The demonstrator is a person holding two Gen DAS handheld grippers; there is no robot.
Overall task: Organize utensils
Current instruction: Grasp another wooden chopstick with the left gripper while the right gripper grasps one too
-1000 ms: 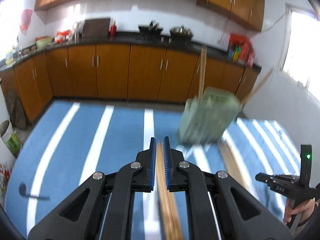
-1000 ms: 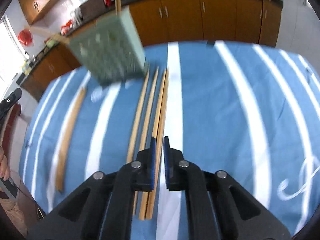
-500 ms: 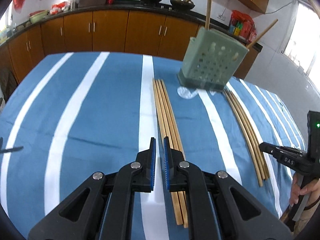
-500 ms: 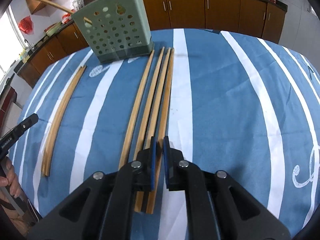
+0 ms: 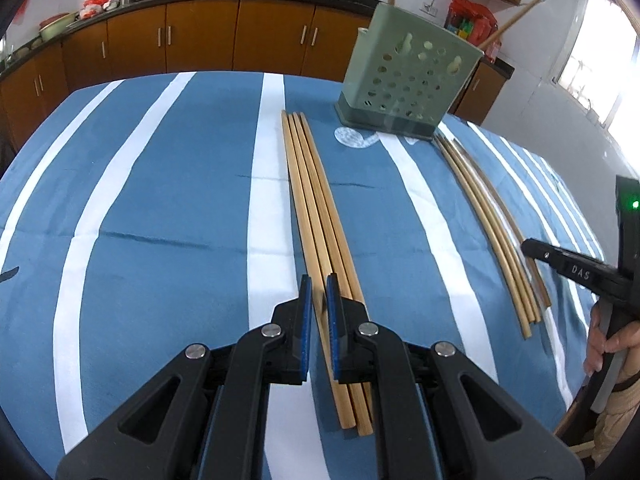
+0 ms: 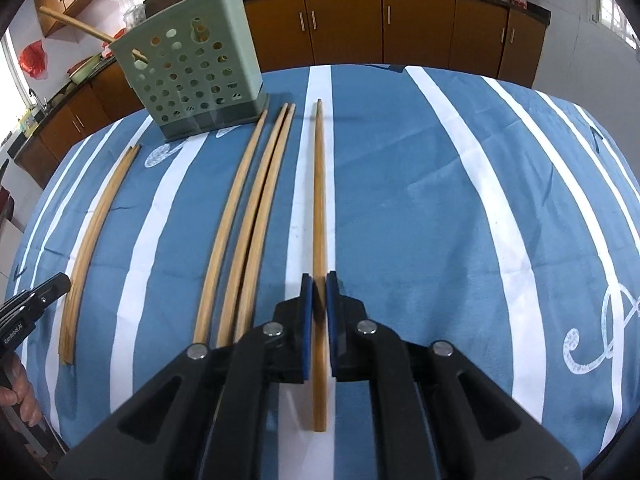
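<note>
A green perforated utensil holder (image 5: 406, 84) stands at the far side of the blue striped tablecloth, with two chopsticks sticking out of it; it also shows in the right wrist view (image 6: 192, 80). Several wooden chopsticks (image 5: 316, 208) lie in a bundle in front of my left gripper (image 5: 319, 300), whose jaws stand narrowly apart around one of them. A second bundle (image 5: 488, 216) lies to the right. My right gripper (image 6: 319, 300) is shut on a single chopstick (image 6: 319, 200), apart from three others (image 6: 248, 216).
The tablecloth (image 5: 160, 200) covers a table with rounded edges. Brown kitchen cabinets (image 5: 200, 40) run behind it. The other gripper shows at each view's edge, at the right (image 5: 580, 272) and at the left (image 6: 28, 312). Another chopstick bundle (image 6: 96, 236) lies at the left.
Both grippers came down from above toward the table. My right gripper closed on one chopstick and drew it aside from its bundle. My left gripper lowered over the middle bundle.
</note>
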